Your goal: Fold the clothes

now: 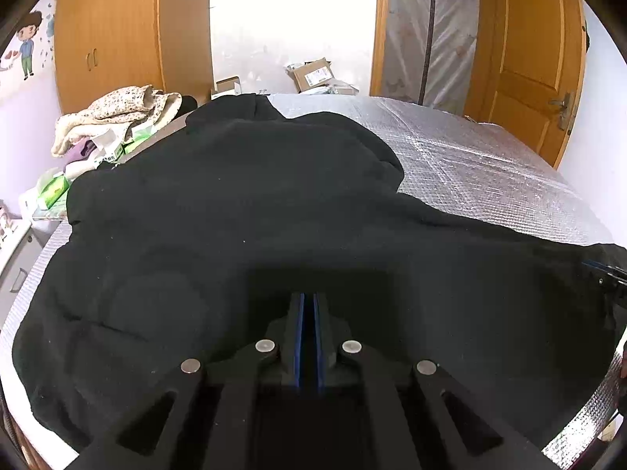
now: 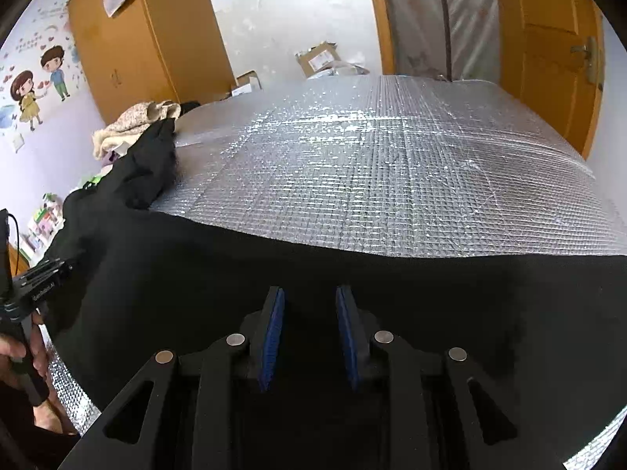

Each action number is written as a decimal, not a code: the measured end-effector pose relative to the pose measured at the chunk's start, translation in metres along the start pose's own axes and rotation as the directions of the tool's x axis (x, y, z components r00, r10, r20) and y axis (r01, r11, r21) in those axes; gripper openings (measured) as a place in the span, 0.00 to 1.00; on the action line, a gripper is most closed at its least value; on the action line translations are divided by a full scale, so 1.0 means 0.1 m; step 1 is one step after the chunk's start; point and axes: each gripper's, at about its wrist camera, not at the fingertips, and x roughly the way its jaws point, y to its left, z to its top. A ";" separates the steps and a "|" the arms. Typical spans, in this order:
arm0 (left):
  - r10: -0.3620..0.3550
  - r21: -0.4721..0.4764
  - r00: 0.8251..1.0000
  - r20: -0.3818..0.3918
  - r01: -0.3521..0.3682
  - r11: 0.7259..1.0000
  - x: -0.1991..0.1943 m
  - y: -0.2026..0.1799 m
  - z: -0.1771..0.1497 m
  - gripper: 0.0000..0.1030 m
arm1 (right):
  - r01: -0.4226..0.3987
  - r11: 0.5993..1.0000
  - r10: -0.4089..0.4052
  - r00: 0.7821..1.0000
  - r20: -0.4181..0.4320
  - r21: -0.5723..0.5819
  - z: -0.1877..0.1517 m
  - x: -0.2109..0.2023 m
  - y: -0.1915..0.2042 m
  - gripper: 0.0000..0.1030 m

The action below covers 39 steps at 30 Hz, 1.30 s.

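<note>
Left wrist view: the left tongs [image 1: 308,301] are clenched, blue pads together; whether cloth is pinched between them cannot be made out against the dark fabric. The black garment [image 1: 243,211] lies spread on the silver quilted foil sheet [image 1: 482,168], its long axis running near-right to far-left, its near hem cut off by the frame. Right wrist view: the right tongs [image 2: 308,301] stand released above the matte, soft garment [image 2: 470,293]; a bunched end [image 2: 153,168] points far-left.
</note>
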 end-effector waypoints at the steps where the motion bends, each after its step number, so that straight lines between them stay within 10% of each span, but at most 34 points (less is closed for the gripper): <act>1: -0.002 -0.003 1.000 0.001 0.002 1.000 0.00 0.00 -0.01 0.03 | -0.002 1.000 0.002 1.000 0.000 0.002 0.00 0.00 0.00 0.28; 20: -0.076 -0.054 0.997 0.006 0.077 0.996 -0.07 0.11 0.03 0.03 | 0.050 0.998 -0.052 0.998 -0.034 -0.039 0.07 0.05 0.12 0.32; 27: -0.001 -0.067 0.993 0.121 0.009 0.998 -0.27 0.40 0.21 0.04 | -0.148 0.988 0.147 0.989 -0.020 -0.033 0.58 0.08 0.53 0.32; 39: -0.027 -0.207 1.000 0.008 0.029 0.978 0.09 0.79 0.12 0.04 | -0.316 0.941 0.300 0.944 -0.140 -0.117 1.41 1.29 1.55 0.32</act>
